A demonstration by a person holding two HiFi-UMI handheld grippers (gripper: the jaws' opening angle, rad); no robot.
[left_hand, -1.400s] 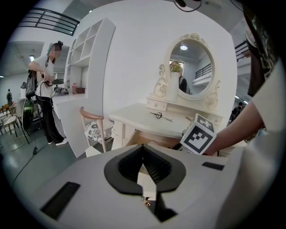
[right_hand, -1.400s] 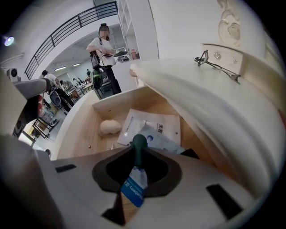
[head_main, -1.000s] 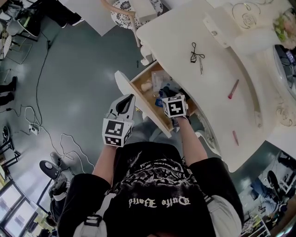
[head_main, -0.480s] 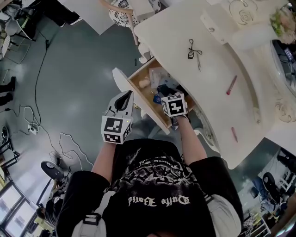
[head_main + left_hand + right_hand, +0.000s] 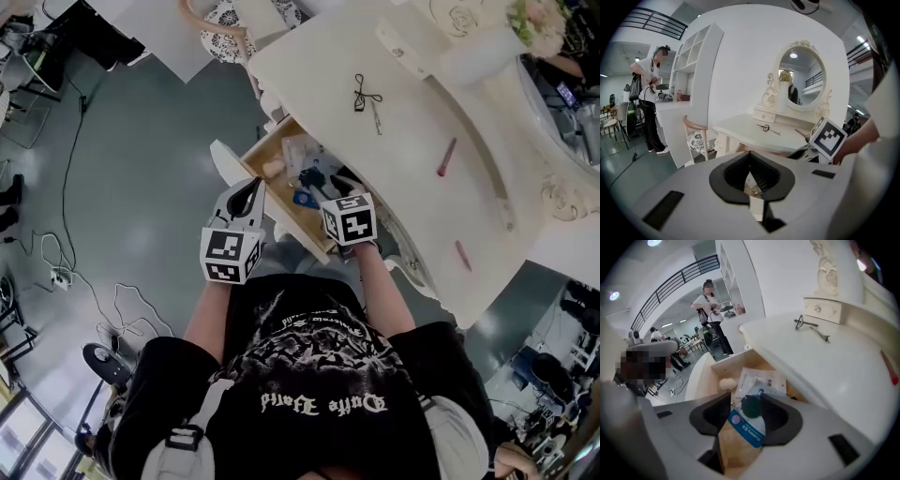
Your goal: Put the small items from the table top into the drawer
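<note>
The wooden drawer (image 5: 281,192) stands pulled out under the white dressing table (image 5: 412,187). My right gripper (image 5: 332,192) hovers over it with its jaws apart (image 5: 750,409). Between them, down in the drawer, lies a blue-labelled tube with a dark cap (image 5: 746,423); the pads do not press on it. A beige ball (image 5: 725,383) and white packets (image 5: 761,379) lie beyond it. My left gripper (image 5: 251,190) hangs left of the drawer, shut and empty (image 5: 752,182). On the table top rest a black clip (image 5: 365,96), a metal pin (image 5: 377,117) and two pink sticks (image 5: 446,157) (image 5: 463,255).
A mirror with small drawers (image 5: 800,84) stands at the table's back. A chair (image 5: 225,19) is beside the table's far end. A white shelf unit (image 5: 689,89) is to the left, with a person (image 5: 647,93) beyond it. Cables (image 5: 75,272) trail over the grey floor.
Both grippers have shifted slightly up and left in the head view as the head turned. The right gripper stays over the drawer, and the blue tube now shows clear of it.
</note>
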